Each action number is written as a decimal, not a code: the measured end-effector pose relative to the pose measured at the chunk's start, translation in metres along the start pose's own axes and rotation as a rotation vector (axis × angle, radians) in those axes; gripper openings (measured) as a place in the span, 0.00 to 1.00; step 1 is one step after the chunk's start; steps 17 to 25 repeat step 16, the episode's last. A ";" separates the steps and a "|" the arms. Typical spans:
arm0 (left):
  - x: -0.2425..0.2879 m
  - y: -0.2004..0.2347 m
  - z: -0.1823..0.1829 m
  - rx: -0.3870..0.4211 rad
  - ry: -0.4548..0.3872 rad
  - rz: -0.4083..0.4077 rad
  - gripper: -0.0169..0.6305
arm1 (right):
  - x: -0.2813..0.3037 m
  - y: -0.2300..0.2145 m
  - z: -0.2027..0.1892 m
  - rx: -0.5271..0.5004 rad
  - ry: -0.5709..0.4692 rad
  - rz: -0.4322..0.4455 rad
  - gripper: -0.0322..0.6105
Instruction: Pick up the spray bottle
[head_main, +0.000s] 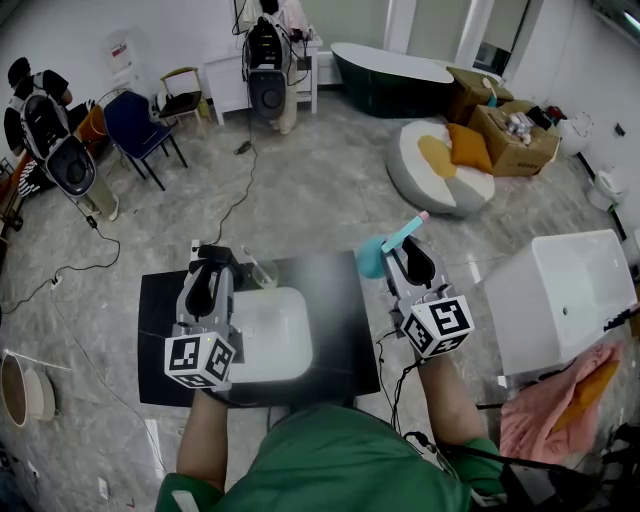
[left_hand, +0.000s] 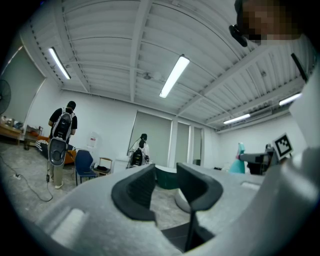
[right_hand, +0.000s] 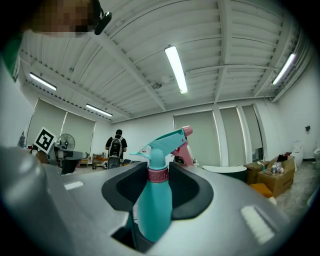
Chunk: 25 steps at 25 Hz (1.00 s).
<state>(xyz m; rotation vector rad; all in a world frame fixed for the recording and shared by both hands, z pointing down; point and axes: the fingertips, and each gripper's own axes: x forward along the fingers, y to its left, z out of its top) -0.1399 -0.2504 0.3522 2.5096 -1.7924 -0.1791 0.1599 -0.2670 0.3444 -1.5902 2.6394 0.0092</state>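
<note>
A teal spray bottle (right_hand: 154, 200) with a pink collar and a pink-tipped nozzle stands upright between the jaws of my right gripper (right_hand: 158, 184), which is shut on its neck. In the head view the same spray bottle (head_main: 385, 248) sticks out ahead of the right gripper (head_main: 408, 262), above the right edge of the black table (head_main: 340, 310). My left gripper (head_main: 212, 275) hovers level over the table's left half with its jaws open and nothing between them. From the left gripper view, that left gripper (left_hand: 165, 189) frames only the room, and the spray bottle (left_hand: 238, 162) shows far right.
A white basin (head_main: 272, 335) lies on the black table with a small brush (head_main: 259, 271) behind it. A white bin (head_main: 565, 298) stands at the right over pink cloth (head_main: 552, 410). Cables (head_main: 230, 205) run over the floor. Chairs (head_main: 140, 125), people and boxes (head_main: 515, 135) stand further back.
</note>
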 end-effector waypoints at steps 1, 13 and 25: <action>0.000 0.001 0.000 0.001 0.001 0.000 0.23 | 0.001 0.001 0.000 0.001 0.000 0.001 0.26; -0.001 -0.001 -0.004 0.009 0.007 0.002 0.23 | 0.001 0.000 -0.006 0.009 0.002 0.009 0.26; 0.000 -0.005 -0.004 0.008 0.010 0.002 0.23 | 0.000 -0.003 -0.005 0.009 0.004 0.010 0.26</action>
